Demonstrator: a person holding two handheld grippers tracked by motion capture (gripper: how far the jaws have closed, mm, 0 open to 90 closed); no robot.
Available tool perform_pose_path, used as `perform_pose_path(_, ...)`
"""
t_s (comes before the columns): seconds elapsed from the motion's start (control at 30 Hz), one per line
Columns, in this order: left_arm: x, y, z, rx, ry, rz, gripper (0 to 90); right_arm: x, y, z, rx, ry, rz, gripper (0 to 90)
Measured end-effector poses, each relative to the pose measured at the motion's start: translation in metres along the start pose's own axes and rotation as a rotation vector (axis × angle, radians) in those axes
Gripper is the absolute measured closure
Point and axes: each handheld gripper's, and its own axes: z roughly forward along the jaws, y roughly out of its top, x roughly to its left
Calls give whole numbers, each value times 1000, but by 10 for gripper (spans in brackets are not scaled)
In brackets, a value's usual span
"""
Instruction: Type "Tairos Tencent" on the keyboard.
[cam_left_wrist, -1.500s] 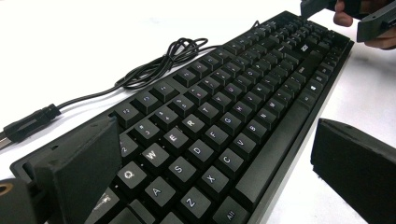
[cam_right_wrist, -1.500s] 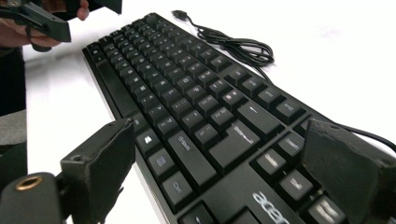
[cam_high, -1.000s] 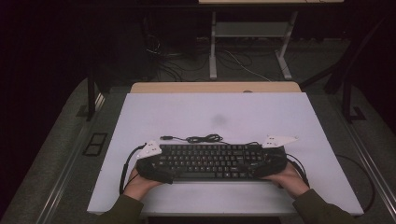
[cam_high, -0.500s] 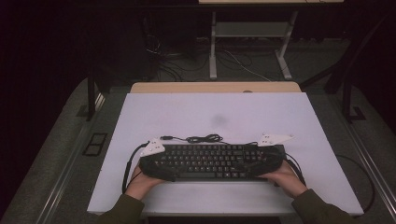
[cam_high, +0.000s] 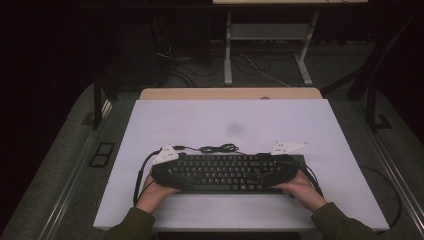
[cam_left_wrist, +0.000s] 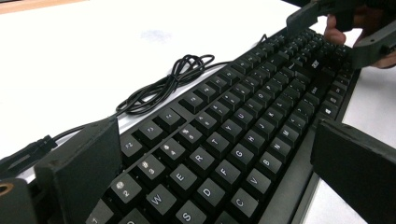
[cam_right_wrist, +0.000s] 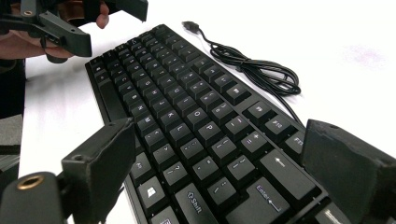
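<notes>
Both grippers' jaws straddle the keyboard (cam_high: 225, 172) ends, seemingly clamped.

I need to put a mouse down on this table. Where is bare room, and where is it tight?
The widest bare patch is the far half of the table, beyond the coiled cable. Narrower strips lie beside each end of the keyboard. The near middle is crowded: keyboard, left gripper, right gripper and both hands.

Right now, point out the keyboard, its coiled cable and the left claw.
keyboard (cam_high: 225, 172), high view, on the middle key rows.
coiled cable (cam_high: 220, 148), high view, on the bundled loops.
left claw (cam_left_wrist: 205, 163), left gripper view, midway between its fingertips.
</notes>
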Motion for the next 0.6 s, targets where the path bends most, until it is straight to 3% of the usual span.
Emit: perform_pose_path(0.6, 5, 14, 17, -16, -16, -11, 13, 2, 6, 11, 23, 1, -13, 102)
